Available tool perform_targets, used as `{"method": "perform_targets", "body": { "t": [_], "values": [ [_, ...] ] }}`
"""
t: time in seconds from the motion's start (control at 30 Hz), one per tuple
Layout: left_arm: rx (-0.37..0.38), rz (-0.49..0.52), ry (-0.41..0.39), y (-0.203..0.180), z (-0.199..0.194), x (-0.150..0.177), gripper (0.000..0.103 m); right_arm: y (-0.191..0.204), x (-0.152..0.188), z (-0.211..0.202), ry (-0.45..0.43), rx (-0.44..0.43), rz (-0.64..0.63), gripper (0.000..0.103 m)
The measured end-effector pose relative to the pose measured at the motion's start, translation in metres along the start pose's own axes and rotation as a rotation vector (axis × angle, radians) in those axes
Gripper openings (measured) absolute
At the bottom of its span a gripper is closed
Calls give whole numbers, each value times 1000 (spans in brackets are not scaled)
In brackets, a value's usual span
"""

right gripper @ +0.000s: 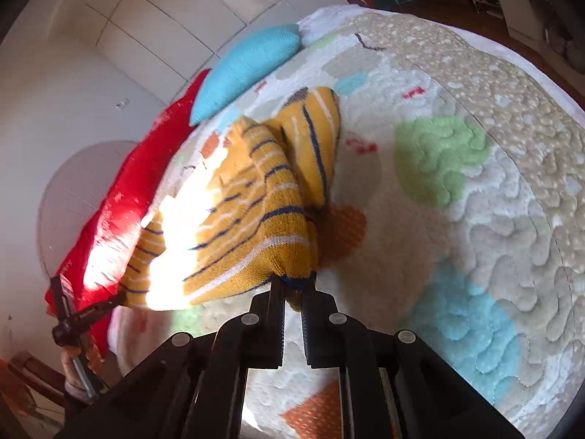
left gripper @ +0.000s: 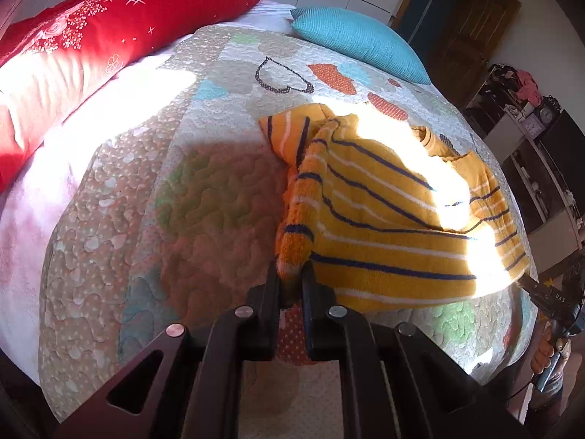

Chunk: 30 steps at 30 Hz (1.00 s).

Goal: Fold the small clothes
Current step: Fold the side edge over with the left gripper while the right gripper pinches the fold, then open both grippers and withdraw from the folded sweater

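Pinching opposite hem corners of the yellow striped knitted sweater (left gripper: 384, 212), left gripper (left gripper: 291, 278) and right gripper (right gripper: 292, 283) are seen above the patchwork quilted bedspread (left gripper: 190, 197), open to the left.

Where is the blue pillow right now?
The blue pillow lies at the far end of the bed, beside the red pillow, beyond the striped yellow sweater. In the right wrist view it sits upper left.
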<state>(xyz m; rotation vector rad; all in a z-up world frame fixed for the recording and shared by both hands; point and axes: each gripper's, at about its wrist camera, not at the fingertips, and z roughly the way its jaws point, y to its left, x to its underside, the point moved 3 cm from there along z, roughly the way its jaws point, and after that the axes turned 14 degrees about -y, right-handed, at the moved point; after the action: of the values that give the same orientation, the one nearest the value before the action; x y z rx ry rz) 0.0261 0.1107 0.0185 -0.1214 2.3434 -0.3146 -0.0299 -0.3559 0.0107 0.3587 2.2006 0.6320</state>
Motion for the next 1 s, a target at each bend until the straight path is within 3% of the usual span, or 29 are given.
{"method": "perform_targets", "body": {
  "t": [0.07,0.17,0.23,0.27,0.33,0.4,0.53,0.67,0.77,0.87,1.0],
  "values": [
    [-19,-31,23,7,6,13,12,-1,9,3,13,54,-42,10],
    [-33,-47,-6,11,-5,25,18,7,5,-10,-22,103,-94,13],
    [-70,-47,-36,15,-14,29,27,11,-3,-26,-65,163,-155,13],
    [-84,-52,-53,18,-19,31,40,16,-9,-33,-97,196,-183,13],
    [-96,-82,-91,23,-24,35,55,29,-20,-43,-156,210,-223,20],
    [-85,-118,-114,27,-22,38,56,47,-27,-41,-176,161,-241,29],
    [-116,-171,-163,31,-9,44,60,88,-31,2,-140,99,-287,43],
    [-187,-47,-217,16,-1,51,71,119,-37,69,-91,127,-346,44],
    [-225,50,-242,7,3,59,76,120,-52,121,-40,183,-333,44],
    [-237,109,-304,2,3,68,81,108,-64,166,-1,304,-353,44],
    [-254,153,-402,-1,1,79,82,108,-79,184,38,388,-351,44]
  ]
}}
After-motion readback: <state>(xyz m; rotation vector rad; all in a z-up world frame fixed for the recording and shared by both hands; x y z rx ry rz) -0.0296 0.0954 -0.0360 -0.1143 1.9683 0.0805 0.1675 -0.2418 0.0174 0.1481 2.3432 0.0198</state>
